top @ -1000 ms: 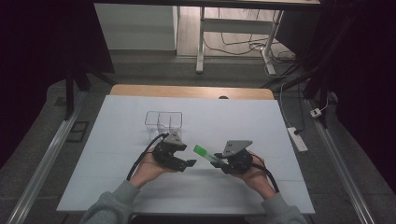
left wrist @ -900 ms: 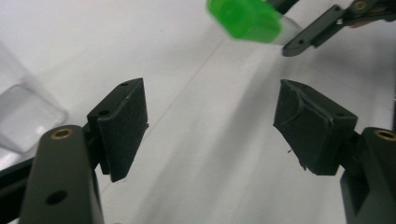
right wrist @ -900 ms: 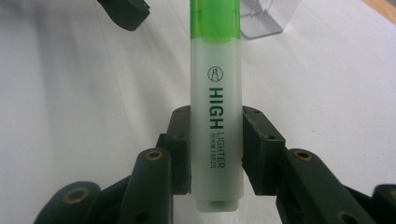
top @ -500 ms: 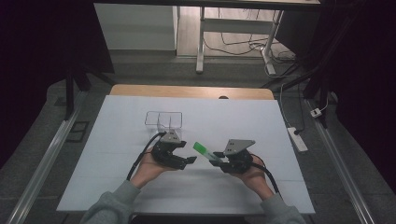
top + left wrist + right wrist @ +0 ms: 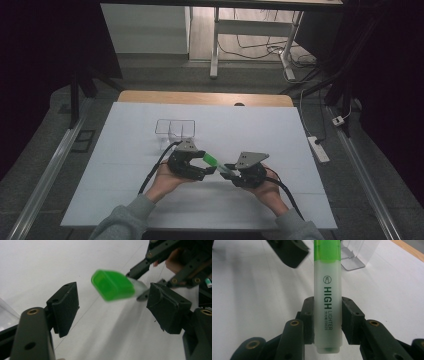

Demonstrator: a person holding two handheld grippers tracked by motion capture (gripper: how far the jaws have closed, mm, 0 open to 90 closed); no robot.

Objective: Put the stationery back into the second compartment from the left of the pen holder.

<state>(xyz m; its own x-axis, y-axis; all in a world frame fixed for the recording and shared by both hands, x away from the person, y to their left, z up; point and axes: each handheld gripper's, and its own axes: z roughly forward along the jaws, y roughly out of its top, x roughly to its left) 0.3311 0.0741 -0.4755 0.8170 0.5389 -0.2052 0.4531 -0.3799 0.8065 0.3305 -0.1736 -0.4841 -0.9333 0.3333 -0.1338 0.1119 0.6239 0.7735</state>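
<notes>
Right tongs [image 5: 327,315] pinch highlighter [image 5: 327,290] by pale barrel, above bench [image 5: 280,130]. Left tongs [image 5: 112,305] spread wide, green cap [image 5: 112,285] between jaws, untouched. Likely uncapping: centre cap, clamp squarely, pull straight along barrel. Clear holder [image 5: 175,131] beyond.

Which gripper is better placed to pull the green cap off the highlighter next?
Left. The right gripper is shut on the highlighter body, while the left gripper is open with the green cap between its jaws.
</notes>
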